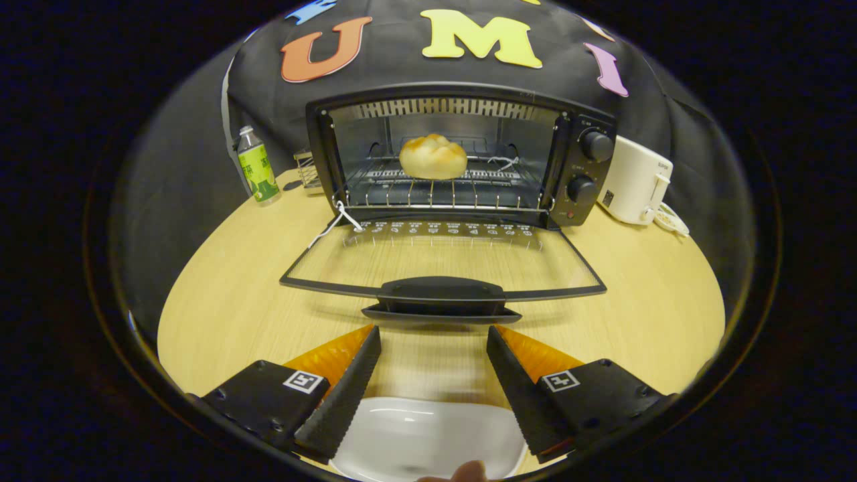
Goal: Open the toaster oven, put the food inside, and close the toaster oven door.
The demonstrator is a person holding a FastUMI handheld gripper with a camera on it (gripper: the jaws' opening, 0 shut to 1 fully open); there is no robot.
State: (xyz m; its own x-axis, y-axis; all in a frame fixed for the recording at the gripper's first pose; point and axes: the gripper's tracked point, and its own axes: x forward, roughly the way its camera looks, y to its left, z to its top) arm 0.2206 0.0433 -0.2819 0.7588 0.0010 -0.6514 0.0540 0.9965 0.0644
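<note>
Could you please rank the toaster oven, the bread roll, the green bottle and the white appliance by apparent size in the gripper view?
1. toaster oven
2. white appliance
3. bread roll and green bottle: too alike to rank.
The gripper has open fingers.

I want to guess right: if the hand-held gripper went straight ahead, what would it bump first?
Probably the handle of the open oven door, just ahead of the open hand-held gripper. Its height is hard to judge, so it might pass over.

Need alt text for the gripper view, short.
A toaster oven stands on a wooden table with its glass door folded down open and a bread roll on the rack inside. The open, empty claw sits just short of the door handle, above a white dish.
</note>
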